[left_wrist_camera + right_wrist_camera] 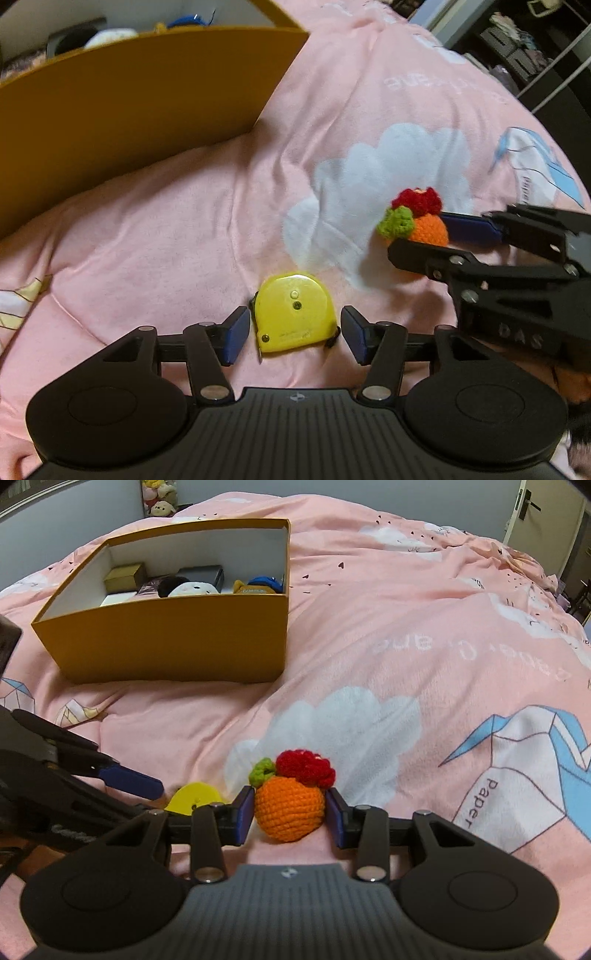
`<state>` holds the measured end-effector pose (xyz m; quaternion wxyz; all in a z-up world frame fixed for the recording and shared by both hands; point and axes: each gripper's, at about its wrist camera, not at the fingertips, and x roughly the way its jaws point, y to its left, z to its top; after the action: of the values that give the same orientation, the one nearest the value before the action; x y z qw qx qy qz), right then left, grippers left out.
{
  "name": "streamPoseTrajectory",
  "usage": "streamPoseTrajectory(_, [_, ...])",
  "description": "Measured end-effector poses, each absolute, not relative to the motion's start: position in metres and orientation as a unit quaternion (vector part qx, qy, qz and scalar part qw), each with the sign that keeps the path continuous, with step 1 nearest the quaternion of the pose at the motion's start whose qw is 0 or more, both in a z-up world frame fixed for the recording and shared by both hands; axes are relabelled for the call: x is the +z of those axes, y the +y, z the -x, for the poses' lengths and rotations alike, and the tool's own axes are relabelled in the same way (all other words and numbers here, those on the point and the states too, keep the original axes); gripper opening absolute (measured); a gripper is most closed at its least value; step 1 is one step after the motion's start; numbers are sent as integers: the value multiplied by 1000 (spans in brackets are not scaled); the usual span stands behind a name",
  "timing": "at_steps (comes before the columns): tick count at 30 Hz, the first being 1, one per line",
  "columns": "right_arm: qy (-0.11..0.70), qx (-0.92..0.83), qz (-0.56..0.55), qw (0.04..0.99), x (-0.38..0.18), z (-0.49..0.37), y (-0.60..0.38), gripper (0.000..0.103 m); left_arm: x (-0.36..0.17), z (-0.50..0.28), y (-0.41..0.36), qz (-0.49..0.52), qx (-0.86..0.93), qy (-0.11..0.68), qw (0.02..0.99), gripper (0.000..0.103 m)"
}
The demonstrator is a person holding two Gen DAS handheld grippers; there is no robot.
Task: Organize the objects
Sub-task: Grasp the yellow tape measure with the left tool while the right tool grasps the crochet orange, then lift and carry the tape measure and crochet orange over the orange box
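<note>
A: Starting at the left, how does the left gripper [295, 334] stand?

B: Its jaws are parted around the yellow tape measure [295, 317], which lies flat on the pink bed cover [166, 221]; small gaps show on both sides, so it is released. The orange box [129, 110] wall rises ahead and to its left.

A: And the right gripper [290, 814]?

B: It is clamped on the orange crochet fruit [290, 810], both pads touching its sides. Open bed cover spreads ahead and to its right; the left gripper's finger sits just beside it.
</note>
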<state>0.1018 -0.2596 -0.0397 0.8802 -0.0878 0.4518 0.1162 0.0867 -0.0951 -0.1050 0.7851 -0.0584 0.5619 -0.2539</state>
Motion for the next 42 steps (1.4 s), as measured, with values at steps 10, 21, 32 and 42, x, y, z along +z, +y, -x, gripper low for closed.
streamPoseTrajectory(10, [456, 118, 77, 879, -51, -107, -261, 44, -126, -98, -99, 89, -237, 587, 769, 66])
streamPoseTrajectory(21, [453, 119, 84, 879, -50, -105, -259, 44, -124, -93, -87, 114, -236, 580, 772, 62])
streamPoseTrajectory(32, [430, 159, 108, 882, -34, -104, -245, 43, -77, -79, -51, 146, -225, 510, 817, 62])
streamPoseTrajectory(42, [355, 207, 176, 894, 19, -115, -219, 43, -19, -95, -41, 138, -225, 453, 851, 62])
